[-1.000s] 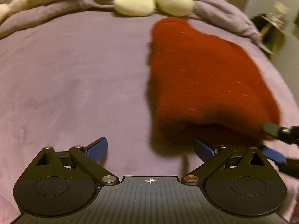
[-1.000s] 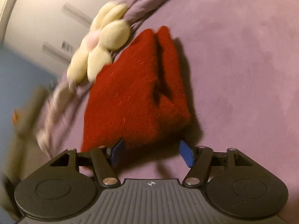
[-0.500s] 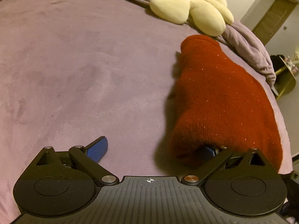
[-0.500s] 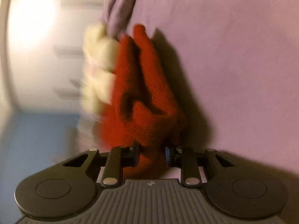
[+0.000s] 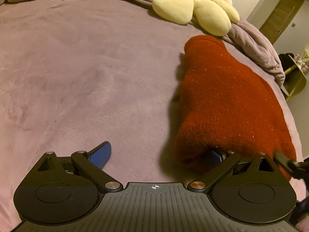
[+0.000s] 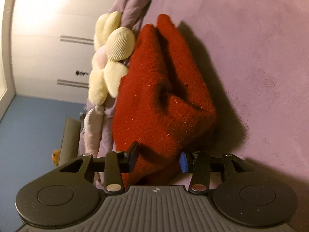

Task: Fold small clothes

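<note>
Jaws of the right gripper [image 6: 157, 159], having just closed, pinch the folded red knitted garment's [image 6: 160, 104] near edge, while the left gripper [image 5: 160, 154] gapes, so lifting can begin.

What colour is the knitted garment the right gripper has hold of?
Deep red with tiny glittery flecks, the knitted garment shows best in the left wrist view.
</note>
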`<state>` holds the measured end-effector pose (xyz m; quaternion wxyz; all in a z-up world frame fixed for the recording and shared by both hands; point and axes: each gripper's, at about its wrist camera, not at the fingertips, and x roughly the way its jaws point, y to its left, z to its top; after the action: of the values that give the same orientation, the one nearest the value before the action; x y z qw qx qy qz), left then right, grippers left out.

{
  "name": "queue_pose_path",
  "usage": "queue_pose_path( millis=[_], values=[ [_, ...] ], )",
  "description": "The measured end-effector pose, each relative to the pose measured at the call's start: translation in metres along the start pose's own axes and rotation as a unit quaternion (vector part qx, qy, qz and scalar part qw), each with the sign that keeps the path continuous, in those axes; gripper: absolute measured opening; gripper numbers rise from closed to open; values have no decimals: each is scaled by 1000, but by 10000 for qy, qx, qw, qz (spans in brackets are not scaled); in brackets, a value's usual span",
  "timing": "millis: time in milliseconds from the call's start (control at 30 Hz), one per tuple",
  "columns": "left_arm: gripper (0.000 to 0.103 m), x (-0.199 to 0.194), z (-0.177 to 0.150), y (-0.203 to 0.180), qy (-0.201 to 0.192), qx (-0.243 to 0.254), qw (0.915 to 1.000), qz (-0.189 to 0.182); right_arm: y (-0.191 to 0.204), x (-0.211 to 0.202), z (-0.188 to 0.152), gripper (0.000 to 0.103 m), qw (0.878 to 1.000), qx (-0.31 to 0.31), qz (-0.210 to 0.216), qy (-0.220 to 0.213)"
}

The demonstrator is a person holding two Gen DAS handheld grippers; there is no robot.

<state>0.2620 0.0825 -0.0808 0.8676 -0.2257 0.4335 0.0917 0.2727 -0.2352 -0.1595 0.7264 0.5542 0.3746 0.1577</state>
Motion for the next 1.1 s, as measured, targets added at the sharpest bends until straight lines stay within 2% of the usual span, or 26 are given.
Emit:
queue_pose_path(
  millis=[67,100,167,200,233,267,300,333,433,500,533,600,700,767,833,867,900,933,967,1067,1100],
  values=[
    [102,0,1,1,-23,32,10000,-5,2,2,-2,23,9998,-128,-124,-71],
    [102,0,1,2,-75,42,10000,26,2,0,-3,21,9999,-105,84,-103],
    [102,1,0,4,-115,47,9999,13,-10,-6,0,19,9954,346,883,-141],
    [102,3,0,6,-83,7,10000,-13,-12,-9,2,16,9948,406,907,-206],
    [102,3,-1,7,-48,-17,10000,-29,-11,-10,4,15,9978,199,575,-260],
    [102,3,-2,9,-14,20,10000,-67,-6,-9,6,15,9991,-275,-86,-320],
    [102,2,-3,9,22,101,9999,-93,-2,-7,7,15,9958,-685,-514,-311],
    [102,-2,-4,10,51,195,9997,-101,0,-7,6,15,9931,-938,-641,-298],
    [101,-20,-3,18,31,438,9989,135,16,-18,4,32,9857,-1406,-868,-340],
    [101,-37,4,26,-239,418,9986,220,32,-29,-3,55,9692,-2074,-1244,-458],
    [101,-43,8,28,-346,350,9986,203,42,-35,-7,56,9575,-2448,-1403,-591],
    [101,-49,18,28,-477,176,9987,62,56,-48,-11,56,9368,-2997,-1549,-924],
    [101,-43,26,8,-446,279,9985,-136,78,-51,-22,56,9177,-3498,-1428,-1229],
    [101,-35,23,-8,-411,506,9976,-243,92,-36,-29,55,9035,-3855,-1454,-1178],
    [102,-20,18,-19,-241,748,9969,-36,99,-19,-37,48,8860,-4251,-1547,-1016],
    [102,-15,15,-21,-228,787,9966,19,100,-8,-40,41,8780,-4428,-1587,-887],
    [102,-12,12,-20,-232,792,9966,25,101,-1,-44,39,8711,-4568,-1640,-747],
    [102,-8,10,-18,-204,788,9967,49,100,13,-46,38,8615,-4714,-1796,-588],
    [103,-4,9,-17,-156,832,9964,44,94,25,-48,35,8464,-4864,-2118,-476],
    [103,5,4,-17,-147,1047,9944,32,73,29,-55,35,8153,-5250,-2389,-501],
    [103,7,5,-16,-169,1064,9942,43,71,29,-56,35,8118,-5308,-2378,-510]
  ],
)
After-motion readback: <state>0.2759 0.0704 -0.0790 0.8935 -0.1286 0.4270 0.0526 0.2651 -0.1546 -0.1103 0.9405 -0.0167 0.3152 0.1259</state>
